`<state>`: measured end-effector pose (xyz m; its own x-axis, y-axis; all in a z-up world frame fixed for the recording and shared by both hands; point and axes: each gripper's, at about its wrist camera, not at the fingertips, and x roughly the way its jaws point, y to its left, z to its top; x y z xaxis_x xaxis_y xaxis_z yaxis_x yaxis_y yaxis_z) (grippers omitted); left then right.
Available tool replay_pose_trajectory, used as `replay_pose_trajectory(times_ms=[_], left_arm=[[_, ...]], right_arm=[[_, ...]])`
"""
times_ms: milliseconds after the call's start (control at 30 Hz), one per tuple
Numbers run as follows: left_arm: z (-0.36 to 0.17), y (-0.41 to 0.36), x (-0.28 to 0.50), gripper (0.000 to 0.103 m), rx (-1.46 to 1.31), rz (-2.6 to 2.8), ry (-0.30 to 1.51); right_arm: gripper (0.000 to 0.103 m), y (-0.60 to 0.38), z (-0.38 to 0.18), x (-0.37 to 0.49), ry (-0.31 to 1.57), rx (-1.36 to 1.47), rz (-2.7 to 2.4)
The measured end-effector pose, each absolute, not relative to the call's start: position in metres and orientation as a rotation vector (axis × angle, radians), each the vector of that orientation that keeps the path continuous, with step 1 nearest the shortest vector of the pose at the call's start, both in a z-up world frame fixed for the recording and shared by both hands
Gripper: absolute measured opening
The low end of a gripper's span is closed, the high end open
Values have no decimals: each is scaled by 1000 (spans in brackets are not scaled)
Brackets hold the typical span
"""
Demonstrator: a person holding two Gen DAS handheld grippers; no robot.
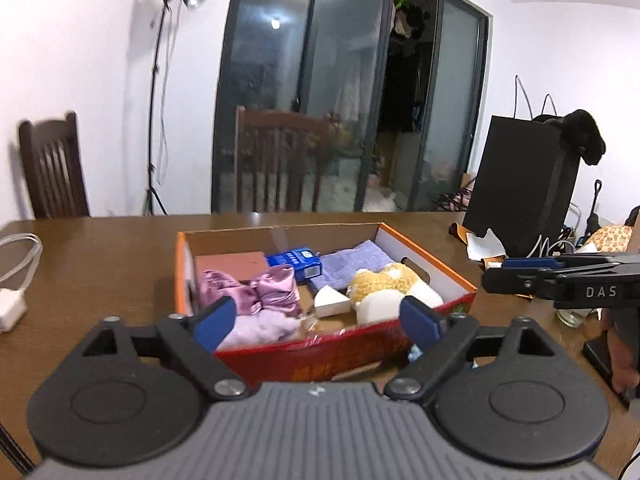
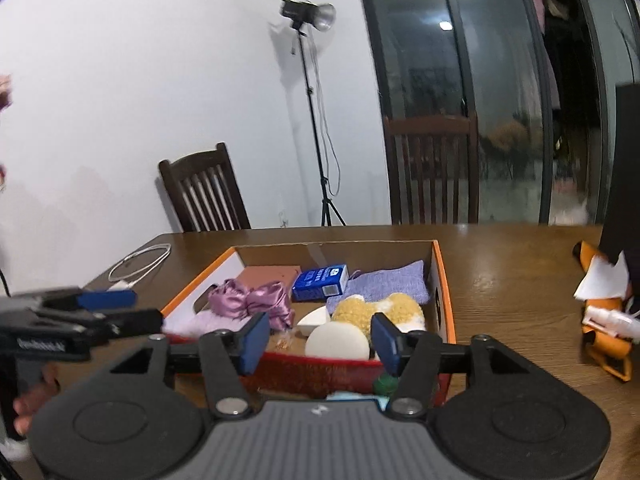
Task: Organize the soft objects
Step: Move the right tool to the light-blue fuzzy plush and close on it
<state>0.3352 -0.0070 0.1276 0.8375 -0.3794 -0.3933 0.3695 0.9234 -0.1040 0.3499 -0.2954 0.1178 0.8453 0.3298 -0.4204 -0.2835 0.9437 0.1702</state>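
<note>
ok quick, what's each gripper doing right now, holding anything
Left gripper: open, nothing between its fingers, in front of the cardboard box.
Right gripper: open, holding nothing, also in front of the box.

Open cardboard box (image 1: 432, 258) holding pink satin bow (image 1: 264, 290), lilac towel (image 1: 356, 258), tan plush toy (image 1: 384, 280), white sponges (image 1: 332, 302).
</note>
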Motion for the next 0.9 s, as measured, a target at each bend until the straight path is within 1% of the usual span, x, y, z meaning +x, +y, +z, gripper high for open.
replay_pose_trajectory(times_ms=[100, 200, 367, 533, 733, 833, 900], left_arm=[[120, 5, 302, 95, -65, -383, 414], [108, 19, 271, 97, -123, -337, 420], [93, 32, 236, 99, -165, -303, 442], [83, 28, 235, 100, -166, -283, 471], [76, -7, 255, 100, -145, -358, 490], [71, -37, 273, 95, -123, -413, 510], [67, -54, 285, 88, -120, -445, 529]], right_arm=[[66, -295, 115, 321, 431, 94, 348], [68, -299, 103, 292, 406, 110, 354], [70, -303, 75, 264, 429, 137, 347], [70, -309, 49, 255, 488, 176, 339], [70, -321, 42, 267, 490, 219, 304], [70, -331, 36, 283, 496, 236, 287], [70, -338, 34, 297, 500, 248, 286]])
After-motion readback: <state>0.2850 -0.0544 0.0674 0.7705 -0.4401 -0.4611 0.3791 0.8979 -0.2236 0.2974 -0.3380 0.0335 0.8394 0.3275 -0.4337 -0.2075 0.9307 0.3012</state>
